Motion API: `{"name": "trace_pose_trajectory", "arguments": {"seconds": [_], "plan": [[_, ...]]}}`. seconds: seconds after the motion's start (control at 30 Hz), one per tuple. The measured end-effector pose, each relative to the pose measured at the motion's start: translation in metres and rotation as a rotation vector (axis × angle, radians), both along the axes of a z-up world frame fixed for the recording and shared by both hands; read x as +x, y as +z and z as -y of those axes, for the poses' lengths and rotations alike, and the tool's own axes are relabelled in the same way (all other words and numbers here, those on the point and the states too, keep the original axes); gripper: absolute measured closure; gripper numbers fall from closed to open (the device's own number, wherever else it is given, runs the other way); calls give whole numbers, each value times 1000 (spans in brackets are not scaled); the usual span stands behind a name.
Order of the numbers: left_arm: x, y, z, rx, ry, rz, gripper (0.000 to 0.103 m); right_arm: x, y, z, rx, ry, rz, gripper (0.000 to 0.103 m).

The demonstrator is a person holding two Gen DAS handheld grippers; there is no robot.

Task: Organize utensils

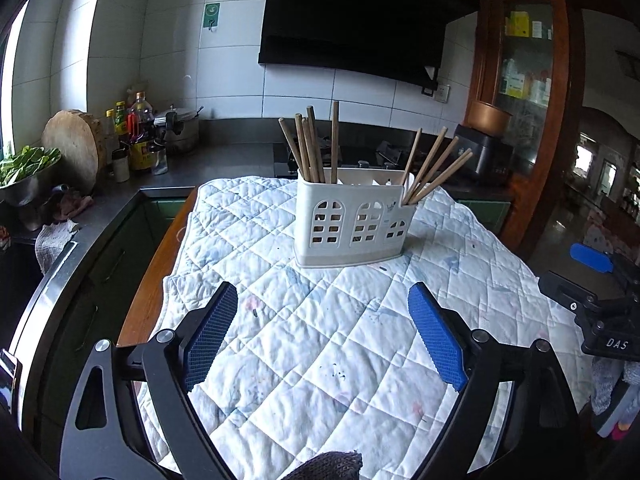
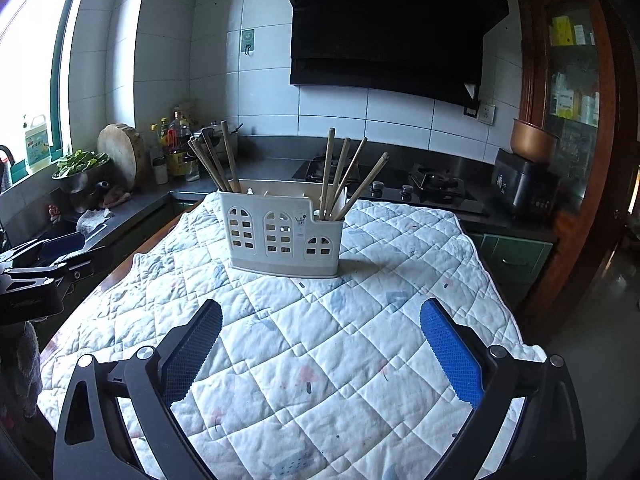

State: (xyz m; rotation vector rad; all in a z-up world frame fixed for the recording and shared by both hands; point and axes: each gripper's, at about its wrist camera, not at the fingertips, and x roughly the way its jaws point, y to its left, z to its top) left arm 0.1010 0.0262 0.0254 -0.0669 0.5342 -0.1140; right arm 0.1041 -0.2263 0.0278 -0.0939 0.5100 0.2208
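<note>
on the quilted table: a white utensil holder (image 1: 354,222) is seen standing upright on a pale quilted cloth (image 1: 320,340), towards the far end of the table.
holder front: arched window cut-outs are shown on the side turned to both cameras.
left compartment: a bunch of wooden chopsticks (image 1: 310,146) is held upright, leaning slightly left.
right compartment: a second bunch of chopsticks (image 1: 434,166) is fanned out, leaning right.
middle compartment: its contents cannot be told from either view.
left gripper (image 1: 326,332): the jaws are spread wide, nothing is gripped, and only bare cloth is seen between the blue pads (image 1: 210,336); it is kept well short of the holder.
right gripper (image 2: 320,354): likewise released and empty, with its pads (image 2: 452,354) held apart above the cloth, well back from the holder.
cloth: faint stains and small printed motifs are scattered over it.
background: a dark counter (image 2: 276,166) with a gas hob (image 2: 424,184), a black range hood (image 2: 384,28), bottles (image 1: 138,136) and a round chopping board (image 1: 72,148) are seen behind the table.
</note>
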Motion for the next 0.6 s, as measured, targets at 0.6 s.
{"name": "trace_pose_trajectory", "arguments": {"seconds": [0.6], "plan": [[-19,-25,11,-11,-37,-45,14,-8,-33,11,28,-52,-78,7]]}}
